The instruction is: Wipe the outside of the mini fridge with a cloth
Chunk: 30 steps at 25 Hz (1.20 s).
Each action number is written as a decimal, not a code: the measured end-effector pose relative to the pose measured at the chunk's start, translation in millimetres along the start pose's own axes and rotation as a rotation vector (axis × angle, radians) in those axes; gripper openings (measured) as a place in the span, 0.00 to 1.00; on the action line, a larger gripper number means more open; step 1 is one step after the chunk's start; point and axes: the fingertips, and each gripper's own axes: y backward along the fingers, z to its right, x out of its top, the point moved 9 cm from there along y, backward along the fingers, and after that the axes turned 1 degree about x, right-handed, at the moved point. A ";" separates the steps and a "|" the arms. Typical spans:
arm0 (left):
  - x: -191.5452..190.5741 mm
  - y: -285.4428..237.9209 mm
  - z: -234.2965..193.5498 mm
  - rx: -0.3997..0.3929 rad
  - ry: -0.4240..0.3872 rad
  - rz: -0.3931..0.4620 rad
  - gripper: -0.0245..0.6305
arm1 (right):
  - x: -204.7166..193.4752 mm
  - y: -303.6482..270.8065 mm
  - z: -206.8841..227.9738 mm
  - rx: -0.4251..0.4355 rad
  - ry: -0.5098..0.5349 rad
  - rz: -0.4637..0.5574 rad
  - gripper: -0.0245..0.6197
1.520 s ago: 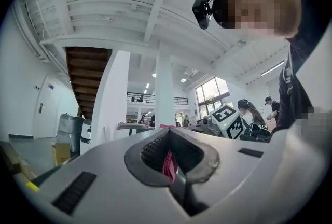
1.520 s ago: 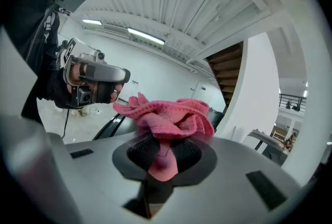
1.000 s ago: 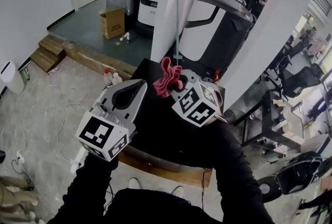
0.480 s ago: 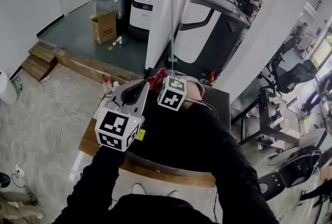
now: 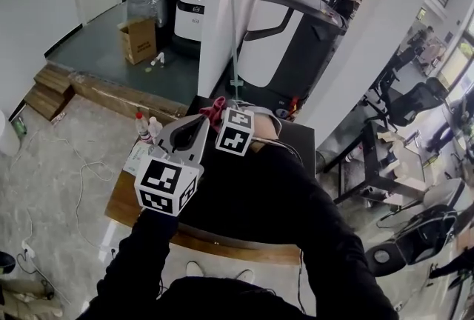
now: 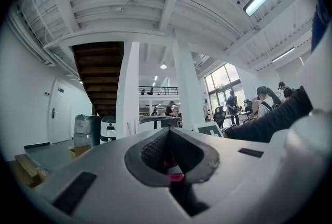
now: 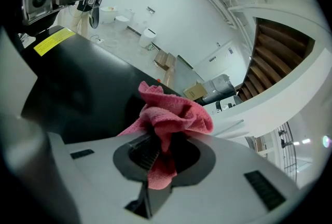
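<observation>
The mini fridge [image 5: 300, 139] is a black box below me; its top [image 7: 78, 88] fills the left of the right gripper view and carries a yellow label [image 7: 52, 41]. My right gripper [image 5: 220, 115] is shut on a crumpled pink-red cloth [image 7: 171, 114], which bunches out of the jaws close over the fridge top. In the head view the cloth [image 5: 215, 108] shows at the fridge's far left corner. My left gripper [image 5: 197, 124] hovers just left of it, jaws together and holding nothing. The left gripper [image 6: 167, 141] points out into the room.
The fridge stands on a wooden platform [image 5: 222, 243]. Two bottles [image 5: 141, 126] stand at its left. Behind rise a white column [image 5: 222, 15] and a large grey machine [image 5: 285, 37]. A cardboard box [image 5: 137, 37] sits further back, and cables [image 5: 67, 170] trail over the floor on the left.
The right gripper has carried the cloth left and down toward the fridge's far left corner. The left gripper has shifted a little right, closer to it.
</observation>
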 end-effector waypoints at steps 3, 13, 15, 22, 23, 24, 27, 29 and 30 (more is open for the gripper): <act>-0.1 -9.4 24.8 -0.013 -0.006 -0.001 0.05 | -34.5 13.2 -3.5 -0.007 -0.016 -0.017 0.13; -3.8 -55.7 112.9 -0.118 0.006 -0.034 0.05 | -157.5 70.1 -14.7 -0.055 -0.103 -0.089 0.13; -4.0 -61.6 128.7 -0.137 0.009 -0.037 0.05 | -182.6 81.9 -18.1 -0.067 -0.114 -0.118 0.13; -3.4 -69.0 165.1 -0.166 0.013 -0.047 0.05 | -240.8 114.6 -27.6 -0.085 -0.092 -0.234 0.13; -2.4 -67.3 165.7 -0.161 0.016 -0.047 0.05 | -243.5 117.5 -28.1 -0.083 -0.094 -0.241 0.13; -0.4 -64.6 164.2 -0.153 0.018 -0.044 0.05 | -243.1 121.2 -27.8 -0.082 -0.092 -0.243 0.13; 10.9 -51.8 146.9 -0.111 0.009 -0.024 0.05 | -217.7 138.2 -19.4 -0.103 -0.067 -0.208 0.13; 19.1 -39.9 127.6 -0.072 -0.010 -0.008 0.05 | -182.3 148.4 -11.5 -0.125 -0.033 -0.162 0.13; 22.6 -33.0 116.8 -0.049 -0.022 -0.002 0.05 | -161.5 151.6 -8.6 -0.134 -0.015 -0.135 0.13</act>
